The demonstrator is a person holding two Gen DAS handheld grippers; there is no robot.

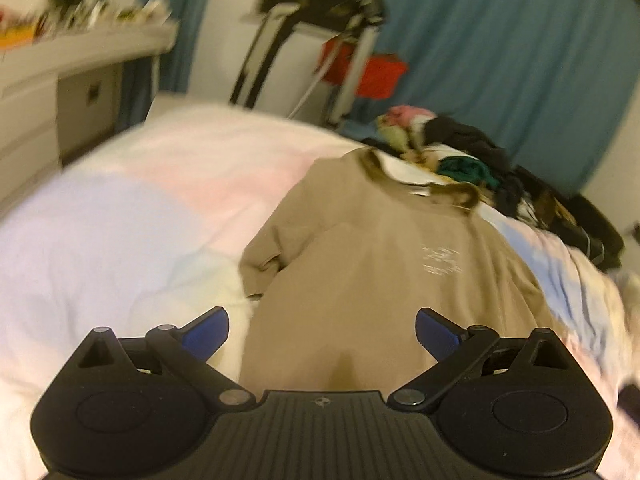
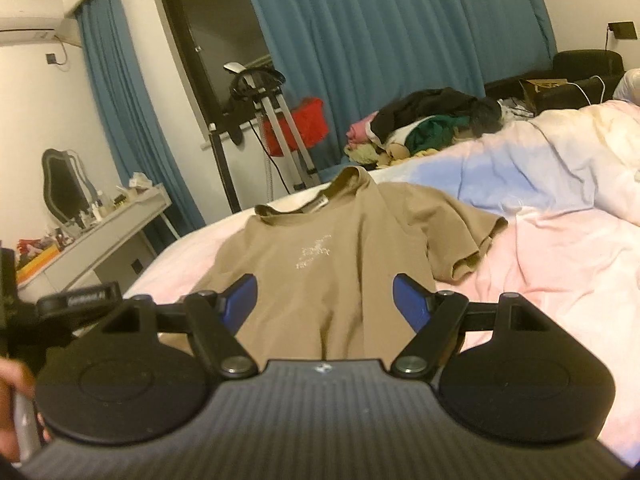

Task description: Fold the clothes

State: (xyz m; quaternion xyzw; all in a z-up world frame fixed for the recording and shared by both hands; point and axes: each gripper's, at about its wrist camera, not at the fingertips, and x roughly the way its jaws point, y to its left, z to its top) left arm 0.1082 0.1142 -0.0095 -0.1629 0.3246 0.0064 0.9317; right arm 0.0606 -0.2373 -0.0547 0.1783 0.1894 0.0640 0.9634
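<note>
A tan T-shirt [image 1: 372, 264] with small white print on its chest lies spread face up on the bed, collar away from me. My left gripper [image 1: 322, 334] hovers open over the shirt's lower hem, blue pads wide apart, nothing between them. In the right wrist view the same T-shirt [image 2: 320, 264] lies ahead, one short sleeve [image 2: 464, 236] spread to the right. My right gripper [image 2: 324, 300] is open above the shirt's lower part and holds nothing. The left wrist view is motion-blurred.
The bed cover [image 2: 560, 248] is pastel pink, blue and white. A pile of mixed clothes [image 2: 428, 124] sits at the bed's far side. A white desk [image 2: 100, 232] with clutter stands on the left, a metal stand [image 2: 276, 136] by blue curtains [image 2: 392, 28]. A hand [image 2: 12, 384] shows at bottom left.
</note>
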